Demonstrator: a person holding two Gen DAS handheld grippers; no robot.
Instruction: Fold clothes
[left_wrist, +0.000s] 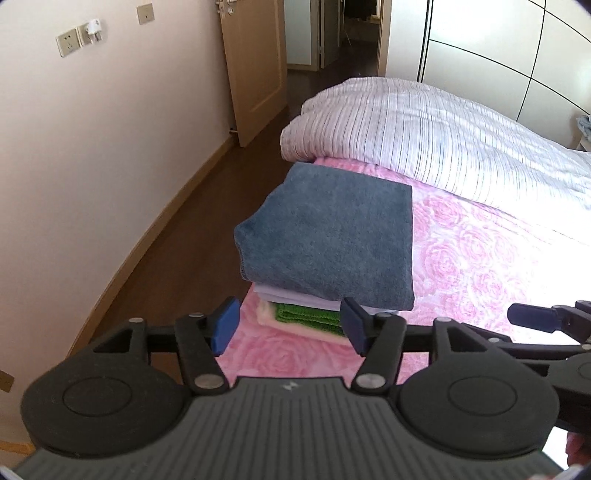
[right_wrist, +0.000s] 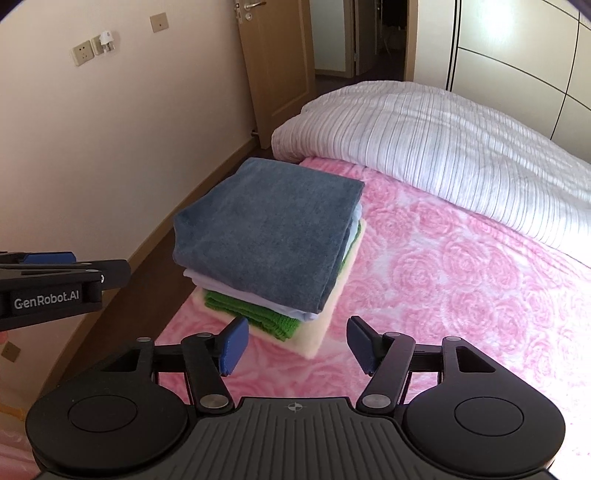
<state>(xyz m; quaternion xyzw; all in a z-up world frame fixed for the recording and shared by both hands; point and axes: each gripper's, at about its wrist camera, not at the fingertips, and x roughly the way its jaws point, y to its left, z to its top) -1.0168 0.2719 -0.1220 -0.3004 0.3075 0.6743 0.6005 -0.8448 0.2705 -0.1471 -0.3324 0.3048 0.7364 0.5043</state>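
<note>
Striped duvet (left_wrist: 443, 140) on pink rose-patterned bedspread (right_wrist: 461, 277), wooden door (left_wrist: 255, 70) — ajar, wall sockets (right_wrist: 83, 53)

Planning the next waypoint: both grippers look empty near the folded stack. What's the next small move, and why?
Probably back both off. The left gripper and right gripper are open and empty; the blue towel already lies folded atop the stack on the pink bedspread, with no unfolded garment in view.

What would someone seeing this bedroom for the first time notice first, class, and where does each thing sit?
A neat stack of folded laundry stands near the bed's corner, topped by a blue-grey towel above a pale blue garment, a green towel and a cream one. It rests on a pink rose-patterned blanket, with a striped duvet bunched behind. Both tools, left and right, hang open and empty in front.
</note>
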